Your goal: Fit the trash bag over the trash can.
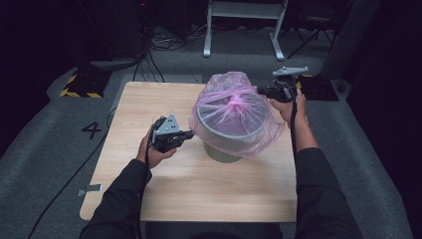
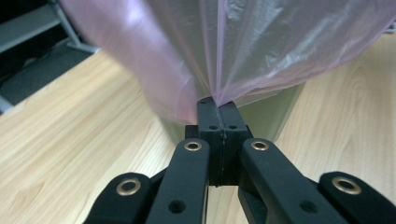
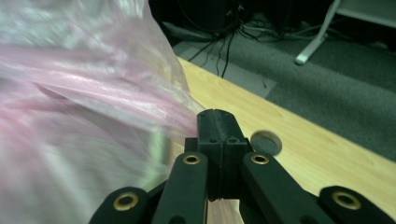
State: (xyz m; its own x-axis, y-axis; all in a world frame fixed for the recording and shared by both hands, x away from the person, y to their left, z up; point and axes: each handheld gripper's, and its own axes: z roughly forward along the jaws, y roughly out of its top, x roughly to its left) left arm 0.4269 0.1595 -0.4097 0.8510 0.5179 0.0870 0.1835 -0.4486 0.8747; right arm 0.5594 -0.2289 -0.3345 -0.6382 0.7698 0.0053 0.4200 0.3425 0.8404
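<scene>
Left hand: your left hand [image 1: 155, 152] sits at the near-left of the bin, low over the table, forearm in a dark sleeve.
Left gripper: your left gripper [image 1: 186, 134] points at the bag's lower left side; in the left gripper view [image 2: 218, 108] its jaws are pressed together on a pinch of the pink film, which fans up and out from the tips.
Pink bag: the translucent pink bag [image 1: 234, 117] is draped over the bin, covering its rim and hanging down the sides; it is gathered to a bunch near the top middle, and a loose hump of film stands up at the far side. In the left gripper view [image 2: 243, 46] the film stretches taut away from the jaws.
Bin: the pale bin [image 1: 221, 153] stands upright at the middle of the table, its base showing below the bag's hem.
Table: the light wooden table [image 1: 149, 99] carries the bin; a round grey cap [image 3: 266, 142] is set into its top just past your right jaws.
Right gripper: your right gripper [image 1: 260, 90] is at the bag's far-right upper edge; in the right gripper view [image 3: 217, 115] the jaws are closed, with pink film running to their left side, though whether film is caught between them you cannot tell.
Right hand: your right hand [image 1: 288, 107] holds that gripper above the table's far-right part.
</scene>
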